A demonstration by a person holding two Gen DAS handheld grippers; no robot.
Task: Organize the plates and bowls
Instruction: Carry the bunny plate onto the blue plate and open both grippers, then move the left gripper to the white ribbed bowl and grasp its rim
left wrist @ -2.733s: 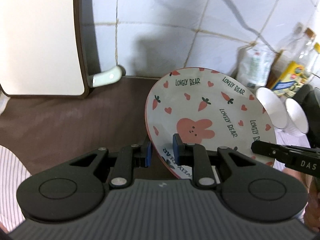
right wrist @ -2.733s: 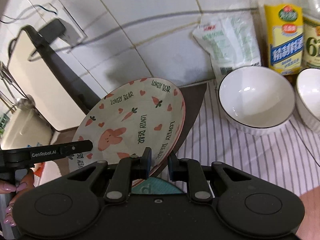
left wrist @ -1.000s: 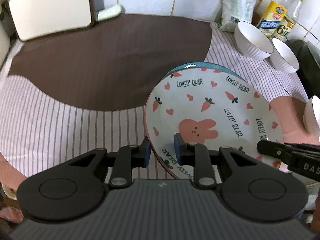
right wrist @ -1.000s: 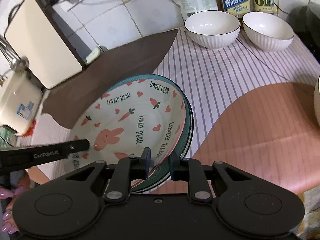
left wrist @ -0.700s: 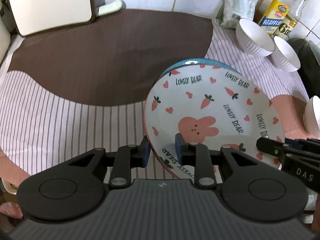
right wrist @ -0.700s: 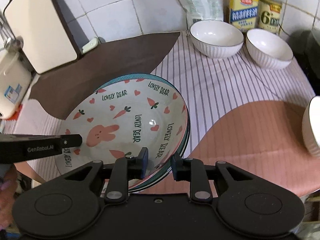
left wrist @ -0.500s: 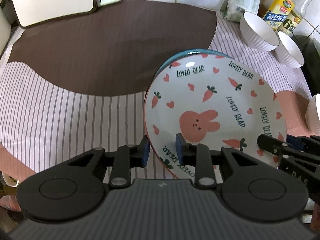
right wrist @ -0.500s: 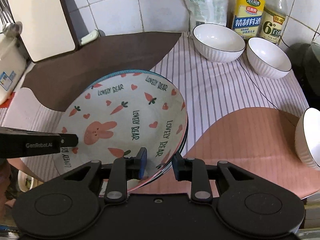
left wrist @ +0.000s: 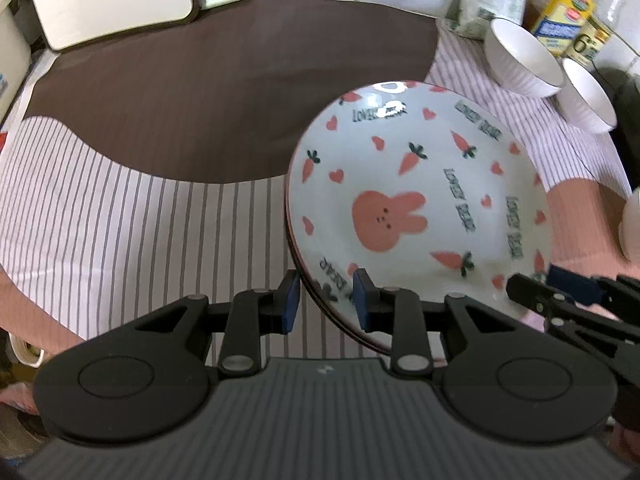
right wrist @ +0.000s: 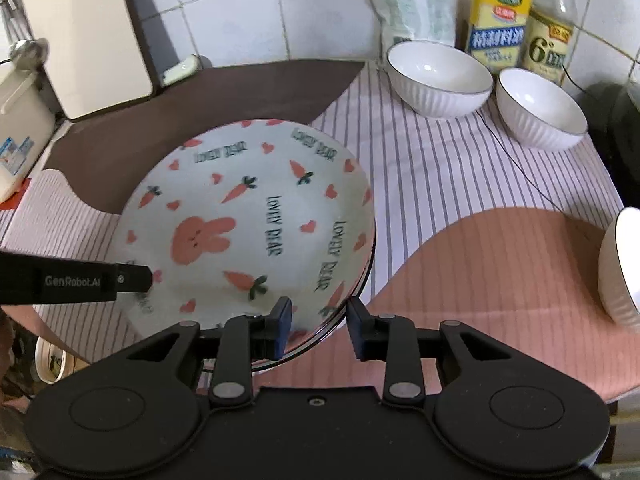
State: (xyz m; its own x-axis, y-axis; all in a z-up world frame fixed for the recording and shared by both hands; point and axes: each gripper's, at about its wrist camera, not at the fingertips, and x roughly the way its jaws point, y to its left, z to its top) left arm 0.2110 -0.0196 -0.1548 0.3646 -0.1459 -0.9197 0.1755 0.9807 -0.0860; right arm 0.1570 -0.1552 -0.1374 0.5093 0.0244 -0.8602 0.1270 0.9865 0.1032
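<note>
Left wrist view: left tongs [left wrist: 326, 300] and right tongs [right wrist: 319, 326] stand spread around the plate's [left wrist: 416, 208] rim; it rests on the bench [right wrist: 500, 272]. Draw both straight back, without nudging it.

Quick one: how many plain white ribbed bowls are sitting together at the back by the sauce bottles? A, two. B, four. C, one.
A: the right wrist view shows two white ribbed bowls, one beside the other, in front of the sauce bottles; a third white bowl stands apart at the right edge.
</note>
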